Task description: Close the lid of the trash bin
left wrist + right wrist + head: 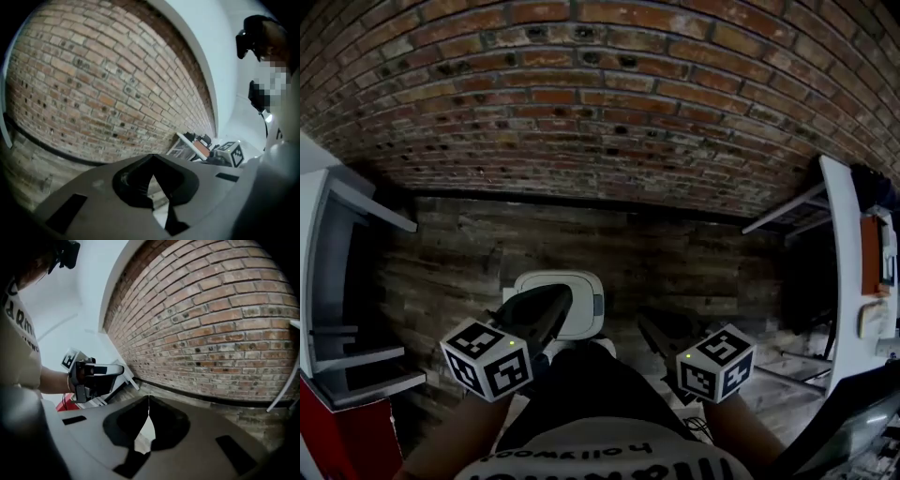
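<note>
The white trash bin (581,289) stands on the wooden floor just below me, in the head view; its rounded lid looks flat on top, partly hidden by my left gripper. My left gripper (562,300) hangs over the bin's left part, jaws shut and empty. Its own view shows the shut tips (151,158) aimed at the brick wall. My right gripper (647,325) is to the right of the bin, off it, also shut on nothing (148,399). Neither gripper view shows the bin.
A brick wall (600,112) rises behind the bin. White shelving (323,281) stands at the left with a red thing (337,441) below it. A white shelf unit (844,262) flanks the right. Wooden floor (459,262) surrounds the bin.
</note>
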Action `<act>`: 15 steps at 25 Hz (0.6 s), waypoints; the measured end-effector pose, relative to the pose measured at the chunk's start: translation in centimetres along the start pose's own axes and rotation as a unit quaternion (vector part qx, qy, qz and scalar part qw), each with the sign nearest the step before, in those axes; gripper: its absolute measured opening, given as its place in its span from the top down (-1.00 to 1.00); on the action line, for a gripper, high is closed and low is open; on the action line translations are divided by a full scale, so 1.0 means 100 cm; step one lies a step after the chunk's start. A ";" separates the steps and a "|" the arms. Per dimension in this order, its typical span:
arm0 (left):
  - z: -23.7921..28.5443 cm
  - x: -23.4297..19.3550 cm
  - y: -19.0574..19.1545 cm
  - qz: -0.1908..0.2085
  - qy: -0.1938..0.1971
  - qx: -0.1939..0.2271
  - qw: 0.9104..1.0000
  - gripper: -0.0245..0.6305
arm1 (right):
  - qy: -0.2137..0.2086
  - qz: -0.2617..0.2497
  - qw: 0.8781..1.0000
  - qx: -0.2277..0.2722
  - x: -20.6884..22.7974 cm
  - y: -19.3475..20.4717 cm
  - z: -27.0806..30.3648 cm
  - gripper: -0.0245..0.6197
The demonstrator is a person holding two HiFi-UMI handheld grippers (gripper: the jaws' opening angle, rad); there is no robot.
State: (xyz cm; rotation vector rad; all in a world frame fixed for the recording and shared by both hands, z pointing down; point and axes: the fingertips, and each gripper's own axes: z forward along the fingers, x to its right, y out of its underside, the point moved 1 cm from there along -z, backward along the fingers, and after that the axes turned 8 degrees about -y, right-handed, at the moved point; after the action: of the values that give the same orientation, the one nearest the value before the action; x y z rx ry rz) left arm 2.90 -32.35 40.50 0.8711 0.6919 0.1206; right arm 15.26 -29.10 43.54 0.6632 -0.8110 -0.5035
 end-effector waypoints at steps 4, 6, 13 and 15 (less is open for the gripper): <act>-0.055 0.019 -0.054 0.057 -0.011 0.081 0.995 0.91 | -0.025 -0.065 0.997 0.022 -0.038 -0.053 0.005 0.89; -0.079 0.023 -0.078 0.055 -0.002 0.113 0.992 0.90 | -0.019 -0.103 0.994 0.034 -0.054 -0.077 0.007 0.90; -0.143 0.022 -0.135 0.106 -0.003 0.176 0.979 0.91 | 0.001 -0.126 0.986 0.106 -0.098 -0.131 0.000 0.89; -0.157 0.013 -0.139 0.097 -0.010 0.189 0.977 0.91 | -0.001 -0.117 0.985 0.127 -0.109 -0.138 -0.002 0.89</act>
State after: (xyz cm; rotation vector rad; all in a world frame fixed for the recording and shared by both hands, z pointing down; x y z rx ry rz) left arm -7.99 -30.52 22.56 1.3040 0.6189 0.1587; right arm 6.80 -31.60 28.37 1.0027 -0.8107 -0.6189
